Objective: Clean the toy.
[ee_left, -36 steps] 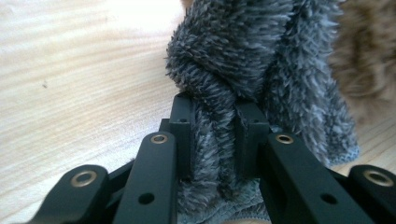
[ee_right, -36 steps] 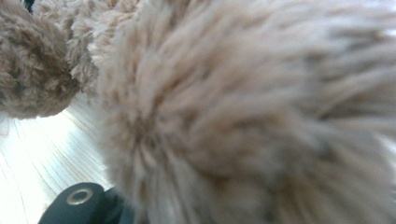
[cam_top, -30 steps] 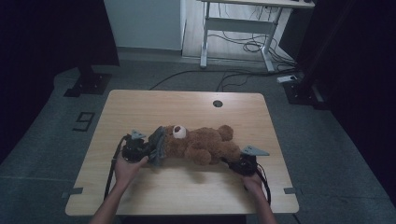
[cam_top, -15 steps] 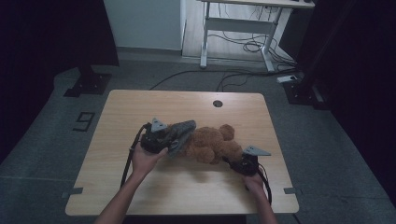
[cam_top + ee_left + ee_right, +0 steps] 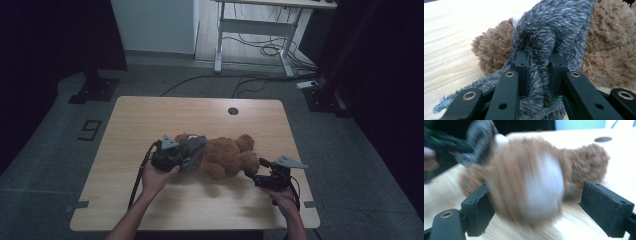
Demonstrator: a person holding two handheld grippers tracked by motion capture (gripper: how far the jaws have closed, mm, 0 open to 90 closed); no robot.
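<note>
A pale wooden tabletop point(image 5: 150, 120) stands on grey floor in a dim room. The left gripper point(image 5: 537, 75) has its jaws clamped on grey fur cloth point(image 5: 549, 30) draped over the brown teddy bear point(image 5: 227, 155) lying mid-table. The right gripper point(image 5: 535, 212) has jaws just sprung wide, the bear's white-soled foot between them, unpressed.

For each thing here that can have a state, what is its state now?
teddy bear: lying on its side on the table, one foot between the right fingers.
grey cloth: draped over the bear's head end, one fold pinched.
left gripper: shut on the grey cloth.
right gripper: open; fingers have just spread, pads not pressing the foot.
</note>
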